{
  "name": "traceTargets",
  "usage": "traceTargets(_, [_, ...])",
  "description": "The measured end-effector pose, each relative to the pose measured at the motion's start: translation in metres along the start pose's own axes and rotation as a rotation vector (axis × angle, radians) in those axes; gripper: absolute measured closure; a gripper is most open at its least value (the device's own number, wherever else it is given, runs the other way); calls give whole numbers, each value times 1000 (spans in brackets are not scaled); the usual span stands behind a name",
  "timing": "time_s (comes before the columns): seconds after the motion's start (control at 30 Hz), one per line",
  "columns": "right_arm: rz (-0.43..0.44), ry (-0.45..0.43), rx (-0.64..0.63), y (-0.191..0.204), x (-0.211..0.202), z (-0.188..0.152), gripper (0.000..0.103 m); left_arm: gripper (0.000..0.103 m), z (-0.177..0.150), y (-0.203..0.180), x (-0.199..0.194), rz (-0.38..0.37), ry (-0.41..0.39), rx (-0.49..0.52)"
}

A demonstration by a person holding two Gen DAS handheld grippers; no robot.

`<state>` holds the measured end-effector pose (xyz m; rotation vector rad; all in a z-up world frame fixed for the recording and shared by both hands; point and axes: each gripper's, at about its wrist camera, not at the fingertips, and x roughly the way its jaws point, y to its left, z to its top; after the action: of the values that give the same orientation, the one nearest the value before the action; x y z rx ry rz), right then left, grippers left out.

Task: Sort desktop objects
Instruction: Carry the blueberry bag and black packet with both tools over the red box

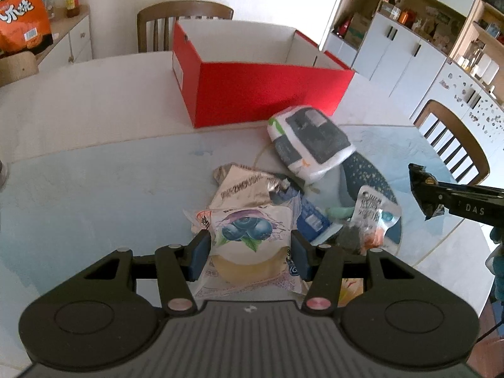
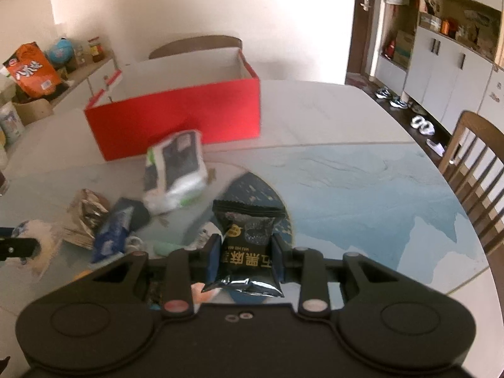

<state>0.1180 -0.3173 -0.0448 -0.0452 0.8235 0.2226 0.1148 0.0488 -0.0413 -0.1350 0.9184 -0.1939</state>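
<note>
My left gripper (image 1: 250, 252) is shut on a white blueberry snack packet (image 1: 249, 236), held over the pile. My right gripper (image 2: 245, 252) is shut on a black snack packet (image 2: 249, 245); it also shows at the right of the left wrist view (image 1: 425, 192). An open red box (image 1: 261, 91) with a white inside stands at the back of the table, also in the right wrist view (image 2: 176, 113). A white and grey tissue pack (image 1: 310, 140) lies in front of it. A silver foil packet (image 1: 245, 189) and a blue packet (image 1: 312, 220) lie in the pile.
Wooden chairs stand behind the box (image 1: 184, 15) and at the right table edge (image 1: 453, 138). An orange snack bag (image 1: 22, 15) sits on a side cabinet at the left. White cupboards (image 1: 409, 53) line the right wall. The table (image 1: 94, 173) has a pale blue patterned top.
</note>
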Motion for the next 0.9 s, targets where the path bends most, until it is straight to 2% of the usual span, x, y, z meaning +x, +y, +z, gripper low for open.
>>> traceTargets(0.43, [100,-60,-14,18,-23,55,71,50,51,-12,-16,-6,-71,41])
traceTargets(0.9, [153,-115,-75,23,-16,117,71,50,122,-26,-5,21,-154,86])
